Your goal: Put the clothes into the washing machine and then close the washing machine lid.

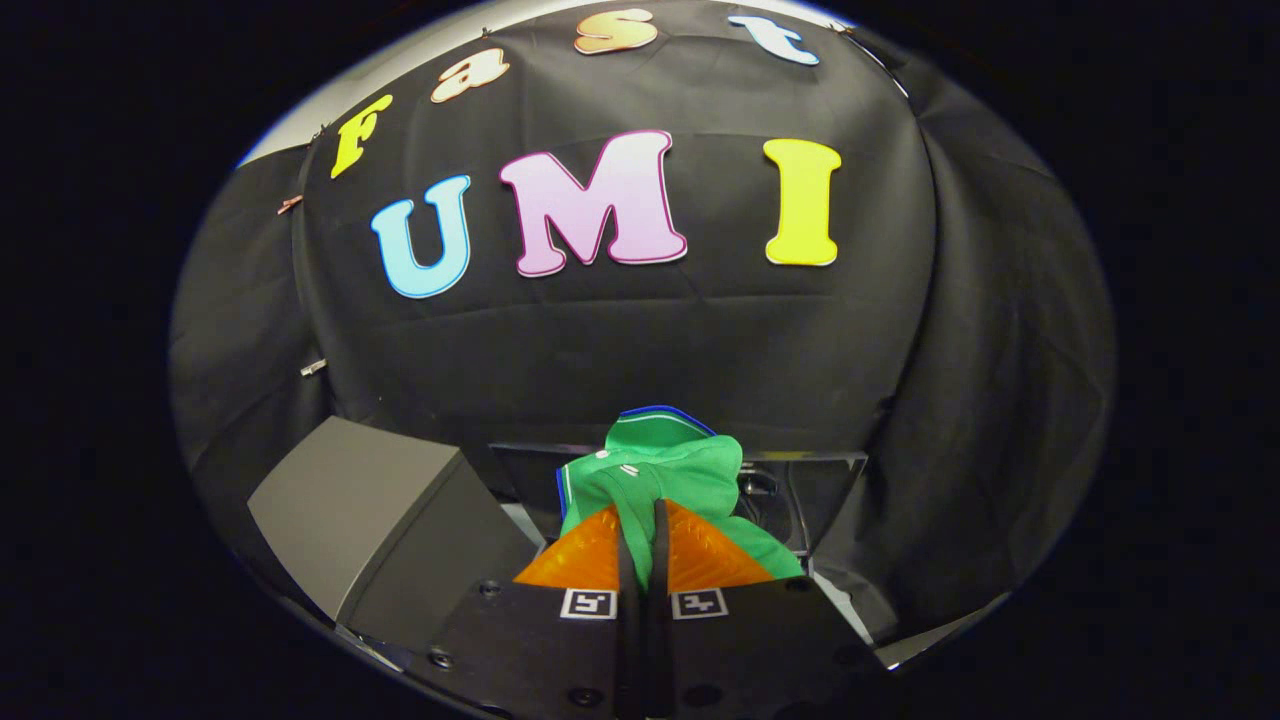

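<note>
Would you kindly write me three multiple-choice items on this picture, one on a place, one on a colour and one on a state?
1. Where is the green cloth garment with blue and white trim?
A. Pinched between the gripper's fingers
B. Lying on top of the dark grey box
C. Hanging on the booth wall

2. What is the garment's main colour?
A. Red
B. Green
C. White

3. How does the gripper stand?
A. Wide open with nothing in it
B. Open beside the garment
C. Shut on the garment

Key: 1 A, since the cloth bunches between the fingers and spills ahead of them, with the dark grey box apart to one side. 2 B, since nearly all its cloth is green, with blue and white at the edges alone. 3 C, since both fingers press together on a fold of it.
</note>
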The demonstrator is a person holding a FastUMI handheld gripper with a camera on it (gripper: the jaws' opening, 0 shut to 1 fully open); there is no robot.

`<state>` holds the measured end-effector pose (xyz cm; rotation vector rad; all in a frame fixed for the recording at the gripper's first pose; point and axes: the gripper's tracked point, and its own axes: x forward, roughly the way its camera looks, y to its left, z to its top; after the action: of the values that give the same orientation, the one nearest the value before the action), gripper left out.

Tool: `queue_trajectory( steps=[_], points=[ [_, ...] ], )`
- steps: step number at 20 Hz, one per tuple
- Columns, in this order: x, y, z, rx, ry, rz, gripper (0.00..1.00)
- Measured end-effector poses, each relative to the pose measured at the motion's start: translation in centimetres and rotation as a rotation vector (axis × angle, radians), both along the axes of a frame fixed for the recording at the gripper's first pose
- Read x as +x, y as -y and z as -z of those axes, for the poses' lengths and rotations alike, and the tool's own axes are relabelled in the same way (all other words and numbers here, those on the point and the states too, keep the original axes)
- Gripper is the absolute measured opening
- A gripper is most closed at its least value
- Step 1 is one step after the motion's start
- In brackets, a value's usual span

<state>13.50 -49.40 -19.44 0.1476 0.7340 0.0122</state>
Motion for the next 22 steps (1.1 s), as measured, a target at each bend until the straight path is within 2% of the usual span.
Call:
queue_trajectory(
  steps=[7,10,16,22],
  points=[
    [-1.5,-1.1,2.4,0.028,-0.048,-0.049,0.05],
    [-2.7,-1.2,5.0,0.021,-0.100,-0.065,0.05],
    [-5.3,-0.3,15.6,0.036,-0.328,0.032,0.06],
    [-6.7,0.0,24.3,-0.046,-0.409,0.000,0.06]
  ],
)
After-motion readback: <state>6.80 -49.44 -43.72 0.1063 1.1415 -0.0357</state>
